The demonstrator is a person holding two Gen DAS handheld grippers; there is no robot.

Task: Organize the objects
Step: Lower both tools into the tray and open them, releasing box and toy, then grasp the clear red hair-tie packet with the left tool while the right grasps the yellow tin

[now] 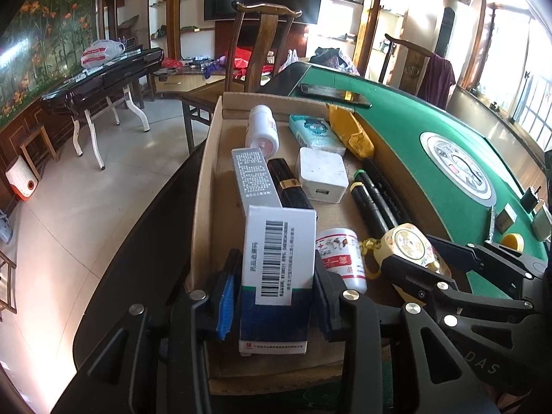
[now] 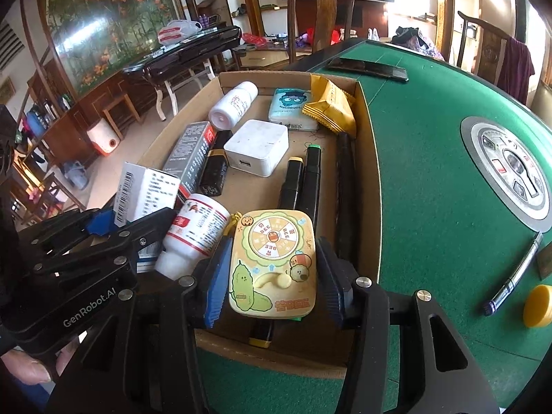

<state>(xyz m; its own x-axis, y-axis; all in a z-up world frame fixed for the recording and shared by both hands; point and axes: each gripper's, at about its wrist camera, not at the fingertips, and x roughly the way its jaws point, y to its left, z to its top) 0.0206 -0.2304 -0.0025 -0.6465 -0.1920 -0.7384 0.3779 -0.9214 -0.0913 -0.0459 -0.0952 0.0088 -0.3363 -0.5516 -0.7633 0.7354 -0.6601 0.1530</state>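
Cardboard tray [image 1: 207, 158] sits on the near-left corner of the green felt table [image 2: 431, 172] and is already mostly filled, so I judge the sorting well past halfway.

Far left, the left gripper [image 1: 276, 272] straddles a white-and-blue medicine box [image 1: 276, 258], barcode side up, which stands on end on the tray floor at the near-left corner. A thin dark gap shows beside the left blue pad, so I read the jaws as let go, not pinching (close call, the gap is narrow).

Next across:
- grey carton [image 2: 193, 151], lying flat
- red-and-white pill bottle [image 2: 193, 231], on its side
- black tube with gold band [image 2: 215, 172]
- white bottle [image 2: 233, 107], tipped over at the back
- white charger cube [image 2: 257, 146], middle of tray
- tissue pack [image 2: 291, 108], back wall
- black markers [image 2: 303, 179], side by side along the right half
- yellow sachets [image 2: 331, 107], leaning in the back-right corner

The right gripper [image 2: 272, 258] is clamped on a pale-yellow cartoon case [image 2: 272, 276]: rounded corners, printed spinner wheel, a green pickle character, a gold keyring at its far end. It hangs over the near ends of the markers and seems not yet set down.

Left to do, as I judge it: place that case, then clear the felt to the right of the tray. Outside the tray lie a dark phone [image 2: 367, 69] near the far edge, a pen [image 2: 514, 276] and a yellow cap [image 2: 538, 305] close together at the near right. Whether the phone counts as part of the job I cannot tell.
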